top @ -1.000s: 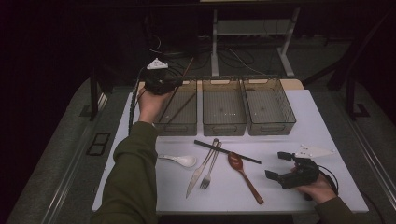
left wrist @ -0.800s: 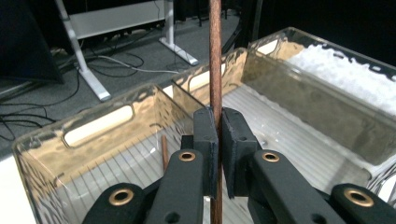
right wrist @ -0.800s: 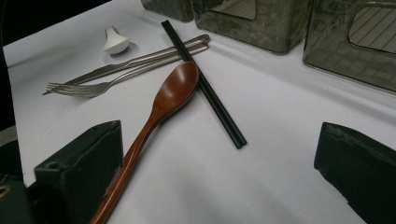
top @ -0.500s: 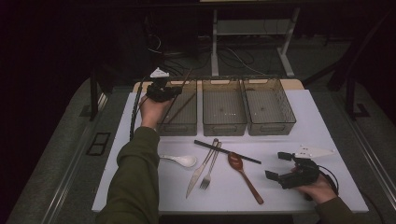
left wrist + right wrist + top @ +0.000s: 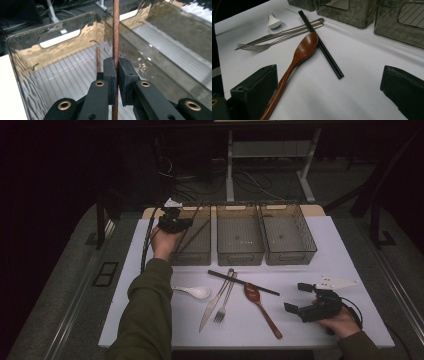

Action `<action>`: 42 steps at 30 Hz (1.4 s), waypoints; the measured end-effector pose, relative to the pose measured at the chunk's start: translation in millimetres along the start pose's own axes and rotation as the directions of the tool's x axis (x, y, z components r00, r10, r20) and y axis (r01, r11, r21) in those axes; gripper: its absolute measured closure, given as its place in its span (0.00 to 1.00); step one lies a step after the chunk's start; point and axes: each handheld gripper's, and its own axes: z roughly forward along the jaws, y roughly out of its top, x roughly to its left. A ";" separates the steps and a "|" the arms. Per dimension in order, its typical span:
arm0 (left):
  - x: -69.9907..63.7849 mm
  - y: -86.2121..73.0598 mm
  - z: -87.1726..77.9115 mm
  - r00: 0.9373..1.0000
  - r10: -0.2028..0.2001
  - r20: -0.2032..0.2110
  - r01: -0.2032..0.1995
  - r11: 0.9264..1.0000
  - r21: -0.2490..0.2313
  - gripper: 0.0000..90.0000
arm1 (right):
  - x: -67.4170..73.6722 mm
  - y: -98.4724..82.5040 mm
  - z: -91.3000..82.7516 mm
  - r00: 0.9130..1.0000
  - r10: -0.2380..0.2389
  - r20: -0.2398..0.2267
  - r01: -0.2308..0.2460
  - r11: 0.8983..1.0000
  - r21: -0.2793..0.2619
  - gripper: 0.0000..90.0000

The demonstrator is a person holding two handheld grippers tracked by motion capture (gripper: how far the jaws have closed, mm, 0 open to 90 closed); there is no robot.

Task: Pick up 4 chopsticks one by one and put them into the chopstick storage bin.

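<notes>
Lowered since the earlier frames, the left hand-held gripper (image 5: 175, 224) now sits at the near-left rim of the leftmost bin (image 5: 197, 251), while the right one has kept its place. On the white surface (image 5: 350, 265), three clear ribbed bins stand in a row at the far side: that left bin, a middle bin (image 5: 240, 255) and a right bin (image 5: 290, 254). The left hand-held gripper is clamped narrow on a brown chopstick (image 5: 115, 30), which runs upright between its pads, and a second brown chopstick (image 5: 98, 58) lies on the floor of that same bin (just behind the pads in the left gripper view). The right hand-held gripper (image 5: 307, 300) rests at the near right of the surface, its jaws wide apart with nothing between them. Near the middle lie a wooden spoon (image 5: 304, 50), a pair of black chopsticks (image 5: 322, 47), a knife (image 5: 212, 305), a fork (image 5: 224, 305) and, furthest left, a white ceramic spoon (image 5: 192, 291).
</notes>
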 end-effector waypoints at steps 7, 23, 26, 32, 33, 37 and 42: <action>-1.0 -0.2 3.6 0.999 0.000 -0.039 0.001 0.999 0.037 0.92 | 0.2 0.1 -0.4 1.000 0.000 -0.001 0.000 1.000 -0.002 0.01; -6.2 6.2 -5.3 0.999 0.029 -0.044 -0.028 0.999 0.014 0.73 | 0.2 0.1 -0.4 1.000 -0.001 -0.001 0.001 1.000 -0.002 0.01; -8.3 8.7 -9.5 0.999 0.037 -0.033 -0.037 0.999 0.003 0.69 | 0.4 0.1 -0.3 1.000 -0.001 -0.001 0.001 1.000 -0.002 0.01; -11.7 12.0 -20.3 0.998 0.064 -0.002 -0.064 0.998 -0.005 0.62 | 0.5 0.1 -0.2 1.000 -0.001 0.001 0.001 1.000 -0.001 0.01; -12.4 12.4 -22.2 0.998 0.067 0.004 -0.067 0.998 -0.003 0.60 | 0.5 0.1 -0.1 1.000 -0.002 0.001 0.002 1.000 -0.002 0.01; -17.8 14.1 -30.0 0.995 0.098 0.023 -0.098 0.995 -0.005 0.53 | 0.5 0.1 -0.2 1.000 -0.002 0.002 0.002 1.000 -0.002 0.01; -25.1 15.6 -40.7 0.991 0.111 0.072 -0.110 0.994 -0.011 0.45 | 0.4 0.1 -0.1 1.000 -0.002 0.003 0.002 1.000 -0.001 0.01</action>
